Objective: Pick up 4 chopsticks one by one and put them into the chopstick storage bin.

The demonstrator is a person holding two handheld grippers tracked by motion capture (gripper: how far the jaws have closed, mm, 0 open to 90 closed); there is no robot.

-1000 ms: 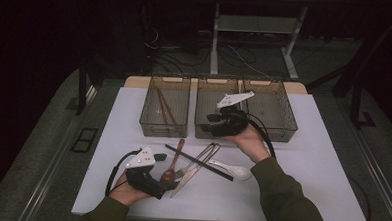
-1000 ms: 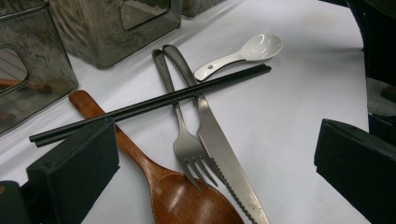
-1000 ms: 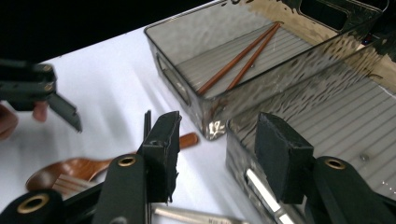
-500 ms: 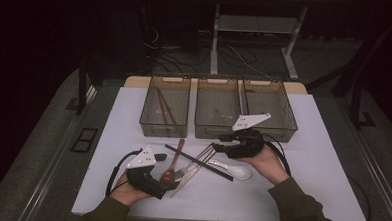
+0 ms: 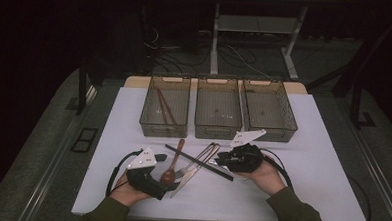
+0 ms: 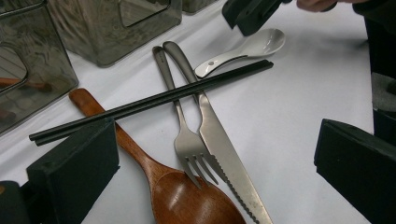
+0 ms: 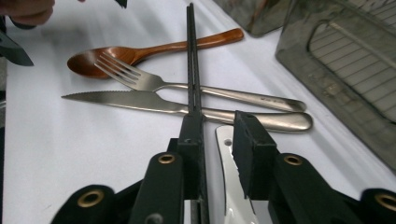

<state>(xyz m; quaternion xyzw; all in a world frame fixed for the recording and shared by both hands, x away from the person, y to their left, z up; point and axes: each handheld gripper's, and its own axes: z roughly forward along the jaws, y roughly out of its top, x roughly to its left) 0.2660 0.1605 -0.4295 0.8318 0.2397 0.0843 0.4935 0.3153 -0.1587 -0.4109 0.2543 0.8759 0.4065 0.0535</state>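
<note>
Right gripper (image 5: 225, 162) low over the cutlery pile, its jaws narrowly parted around the handle of the white spoon (image 6: 247, 46).

The pair of black chopsticks (image 5: 198, 161) lies across the fork (image 7: 140, 80) and knife (image 7: 135, 101) near the middle of the white table (image 5: 322, 161); in the right gripper view the chopsticks run just along the left jaw while the white spoon's handle sits in the gap, and whether the jaws press anything I cannot tell. The wooden spoon (image 5: 171, 170) lies left of the fork, its bowl toward the near edge. The left gripper (image 5: 166, 188) rests at the near left, jaws wide apart with the wooden spoon's bowl and the fork's tines between them, touching neither. 3 clear bins (image 5: 218, 129) stand in a row at the far side; the left 1 holds brown chopsticks (image 5: 165, 106).
</note>
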